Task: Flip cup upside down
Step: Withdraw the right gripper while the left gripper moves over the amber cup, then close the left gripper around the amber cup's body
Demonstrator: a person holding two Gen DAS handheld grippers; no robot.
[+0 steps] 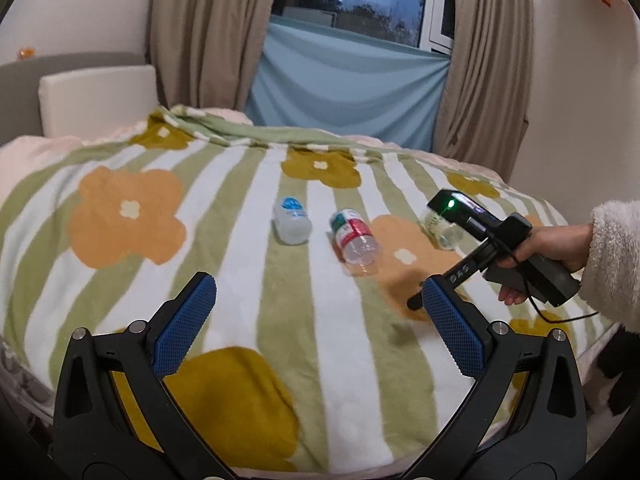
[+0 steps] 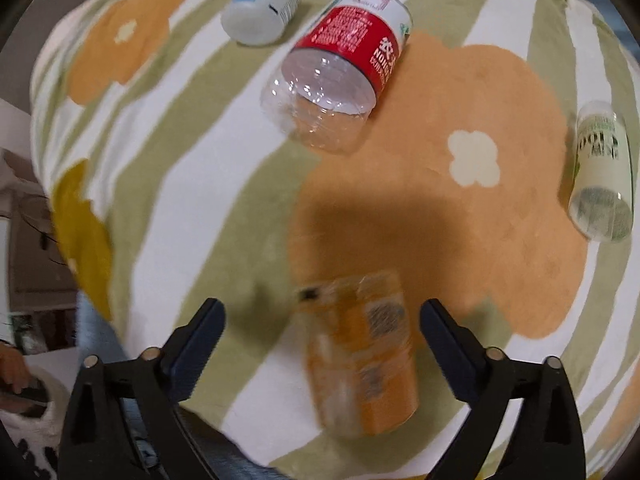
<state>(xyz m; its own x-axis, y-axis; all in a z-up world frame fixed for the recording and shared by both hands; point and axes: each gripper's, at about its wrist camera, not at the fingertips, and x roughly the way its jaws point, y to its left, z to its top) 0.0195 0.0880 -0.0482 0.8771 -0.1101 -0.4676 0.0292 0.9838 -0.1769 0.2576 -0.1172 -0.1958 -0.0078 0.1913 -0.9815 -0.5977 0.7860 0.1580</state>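
Left wrist view: left gripper (image 1: 318,300) jaws spread wide, nothing between them, hovering over the blanket (image 1: 224,208). Landmark = red cup (image 1: 354,236), lying on its side mid-blanket. Left of it, close by, the blue cup (image 1: 292,220), also on its side. Right of it, the green cup (image 1: 440,230), partly hidden behind the right gripper's body. Right hand (image 1: 552,256) holds that gripper's handle, green LED lit; its fingertips are mostly blocked by the left gripper's right finger.

Right wrist view: blue cup (image 2: 262,6) up and left of the red cup (image 2: 340,64), both on their sides. Red cup's clear end faces the camera. Orange cup (image 2: 362,356) sits well below the red cup, blurred, lying on the blanket (image 2: 200,160) between the right gripper's (image 2: 320,316) fingers. Those jaws are apart, neither finger touching the cup as far as the blur allows. Green cup (image 2: 602,172) is far right of the red cup, on its side, near the frame edge.
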